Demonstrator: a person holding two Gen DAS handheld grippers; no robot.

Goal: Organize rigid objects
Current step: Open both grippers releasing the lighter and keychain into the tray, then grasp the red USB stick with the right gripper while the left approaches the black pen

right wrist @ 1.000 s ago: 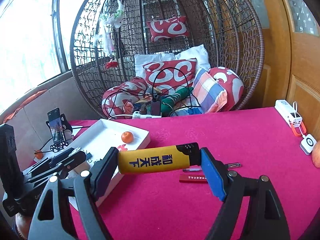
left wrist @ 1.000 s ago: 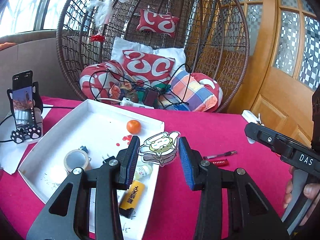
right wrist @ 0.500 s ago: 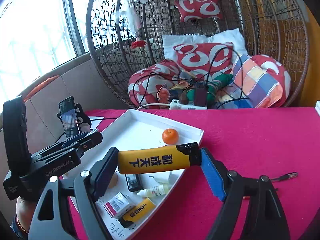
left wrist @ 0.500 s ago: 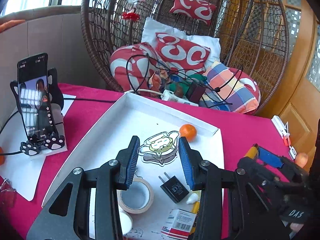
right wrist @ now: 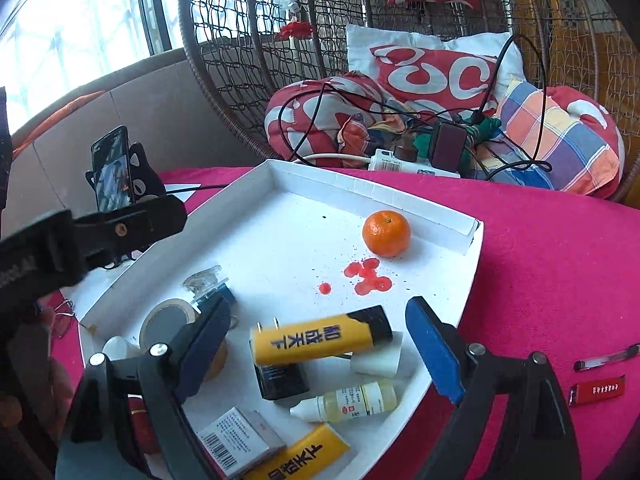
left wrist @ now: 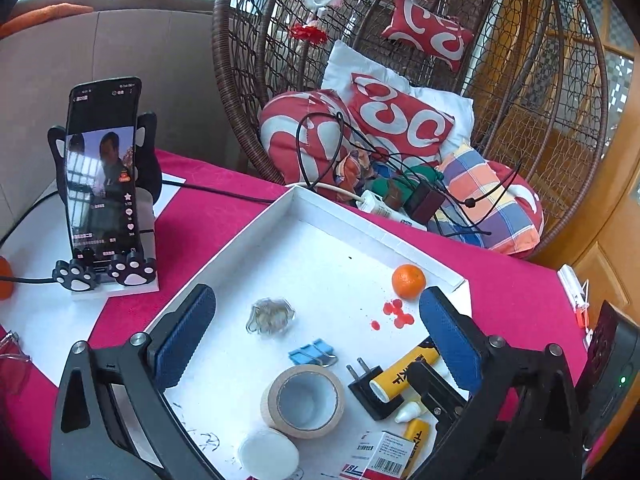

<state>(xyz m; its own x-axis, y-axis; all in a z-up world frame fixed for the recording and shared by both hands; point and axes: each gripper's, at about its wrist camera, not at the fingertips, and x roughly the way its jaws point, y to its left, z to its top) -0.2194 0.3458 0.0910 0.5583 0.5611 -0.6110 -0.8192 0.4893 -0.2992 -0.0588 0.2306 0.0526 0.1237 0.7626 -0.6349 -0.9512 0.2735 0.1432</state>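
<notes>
White tray: beneath both tongs.
Left tongs: jaws opening, nothing gripped; clear acrylic figure lies on the tray floor between the tips.
Right tongs: jaws opening; yellow-and-black lighter between the pads, touching neither, over a black plug.
Tangerine: ahead of the right tongs.
Tape roll: just below the left tips.

the clear charm is motion-blurred, its print unreadable. the yellow tube is partly hidden behind the right claw's finger. box cut off by the bottom edge.
</notes>
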